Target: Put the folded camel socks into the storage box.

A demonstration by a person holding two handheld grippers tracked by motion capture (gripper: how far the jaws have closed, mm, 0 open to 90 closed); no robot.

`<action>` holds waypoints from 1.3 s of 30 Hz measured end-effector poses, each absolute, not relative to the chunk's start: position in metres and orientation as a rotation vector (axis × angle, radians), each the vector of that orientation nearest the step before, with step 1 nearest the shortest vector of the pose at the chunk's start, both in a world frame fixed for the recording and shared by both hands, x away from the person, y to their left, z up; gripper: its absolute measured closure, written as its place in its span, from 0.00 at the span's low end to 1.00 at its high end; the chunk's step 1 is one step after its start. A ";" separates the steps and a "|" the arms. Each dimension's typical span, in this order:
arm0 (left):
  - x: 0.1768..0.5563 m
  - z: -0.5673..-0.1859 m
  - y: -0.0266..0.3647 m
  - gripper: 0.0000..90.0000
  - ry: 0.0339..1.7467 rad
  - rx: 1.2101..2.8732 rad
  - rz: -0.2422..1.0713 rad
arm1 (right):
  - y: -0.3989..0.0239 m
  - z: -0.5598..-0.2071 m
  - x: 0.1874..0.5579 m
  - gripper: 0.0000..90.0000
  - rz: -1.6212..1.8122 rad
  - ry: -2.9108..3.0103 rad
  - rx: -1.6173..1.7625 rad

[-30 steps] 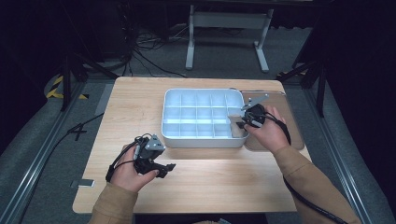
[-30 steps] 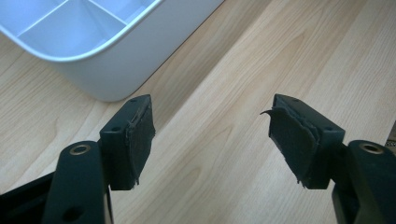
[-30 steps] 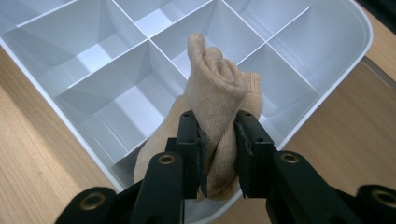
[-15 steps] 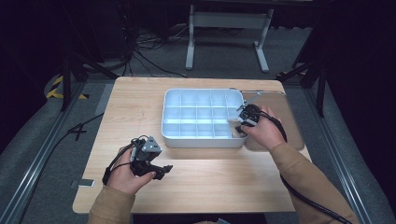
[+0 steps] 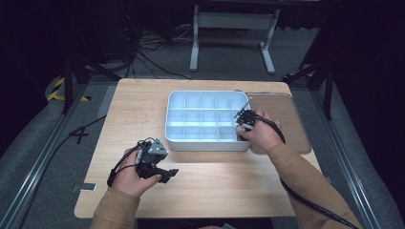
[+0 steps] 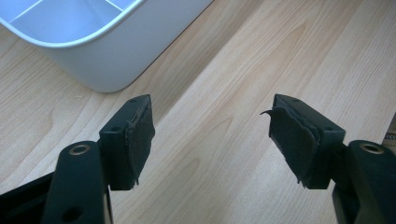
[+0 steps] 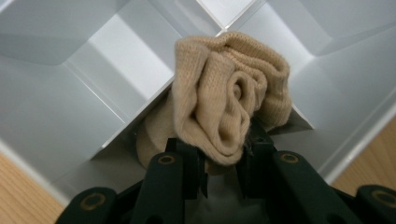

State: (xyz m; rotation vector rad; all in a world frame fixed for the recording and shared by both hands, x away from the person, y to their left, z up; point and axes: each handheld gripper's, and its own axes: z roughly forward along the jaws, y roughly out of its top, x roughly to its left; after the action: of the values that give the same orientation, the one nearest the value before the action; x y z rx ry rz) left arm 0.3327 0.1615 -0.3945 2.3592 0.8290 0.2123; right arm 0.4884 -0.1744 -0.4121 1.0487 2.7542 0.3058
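**Clerk:** Listing item one: rolled sock (image 7: 224, 107), tan knit, pinched at its lower end between the jaws of the right gripper (image 7: 223, 158). Location: over the near right corner of the white divided tray (image 5: 177, 138), bulk of the roll leaning on a divider where several compartments meet.

**Checker:** Direction from tool to thing?

**Clerk:** Straight ahead of the jaws, along their own line. Long axis of the roll runs on from the jaws, out over the divider. Judged: the coming move turns on this, since the roll sits astride a wall, not squarely over one cell; it wants shifting to one side before release.

**Checker:** Item two?

**Clerk:** Left gripper (image 6: 212, 135), jaws spread wide, nothing between them, pad linings frayed. It hangs over bare wooden table (image 5: 219, 191), just off the tray's near left corner. The right hand (image 5: 260, 133) is the nearer to the sock by far; the left hand (image 5: 131, 174) is well apart from it.

**Checker:** Anything unclear?

**Clerk:** Sock's lower end hidden behind the jaws. Which compartment lies under it: cannot tell. In the high view the hand covers the sock. A flat brown sheet (image 5: 286, 114) beside the tray is partly covered by that hand; its use is not evident.
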 end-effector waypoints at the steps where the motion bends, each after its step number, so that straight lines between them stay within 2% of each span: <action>1: 0.333 -0.395 0.162 0.35 0.828 2.359 0.210 | -0.174 -0.414 0.489 0.82 0.297 2.750 1.052; 20: 0.334 -0.395 0.159 0.35 0.818 2.360 0.212 | -0.167 -0.421 0.502 0.82 0.214 2.808 1.092; 25: 0.335 -0.393 0.160 0.35 0.821 2.353 0.209 | -0.172 -0.418 0.497 0.77 0.275 2.807 1.043; 28: 0.336 -0.394 0.160 0.35 0.818 2.356 0.210 | -0.179 -0.406 0.489 0.65 0.388 2.796 1.090; 29: 0.336 -0.393 0.159 0.35 0.820 2.355 0.208 | -0.179 -0.403 0.487 0.64 0.382 2.785 1.088; 39: 0.336 -0.391 0.158 0.35 0.811 2.352 0.212 | -0.202 -0.376 0.471 0.66 0.585 2.717 1.060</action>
State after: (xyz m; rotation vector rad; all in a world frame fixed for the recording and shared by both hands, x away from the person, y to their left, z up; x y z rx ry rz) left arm 0.3359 0.1575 -0.3914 2.3519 0.8111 0.2119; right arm 0.4712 -0.2020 -0.3762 1.0595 2.7171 0.5849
